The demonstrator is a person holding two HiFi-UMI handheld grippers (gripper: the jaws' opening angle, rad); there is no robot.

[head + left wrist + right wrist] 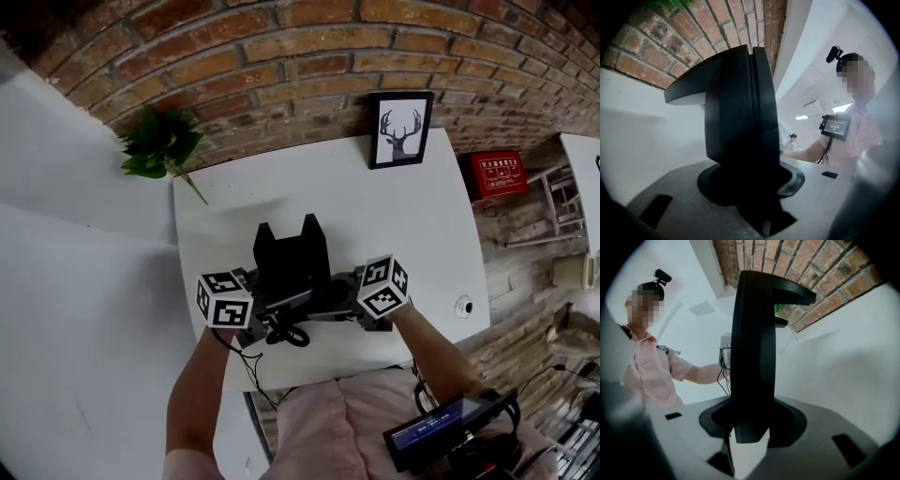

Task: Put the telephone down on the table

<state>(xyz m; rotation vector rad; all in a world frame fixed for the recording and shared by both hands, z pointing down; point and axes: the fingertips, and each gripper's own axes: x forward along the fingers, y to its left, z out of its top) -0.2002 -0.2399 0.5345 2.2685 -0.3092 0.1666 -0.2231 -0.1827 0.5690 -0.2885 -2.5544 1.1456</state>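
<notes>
Telephone (291,251) pinched from both ends.
Left gripper (270,306) and right gripper (334,298) are each gripping one end of the black telephone, likely sharing its weight; it is hanging over the table's (422,246) middle, toward the near edge, contact unclear.

The white counter (412,234) is standing against a brick wall (281,56). A deer picture (400,129) is standing at the far edge, near the far right corner. A small round thing (464,307) is sitting by the right edge. A green plant (159,142) is poking in at the far left corner.
</notes>
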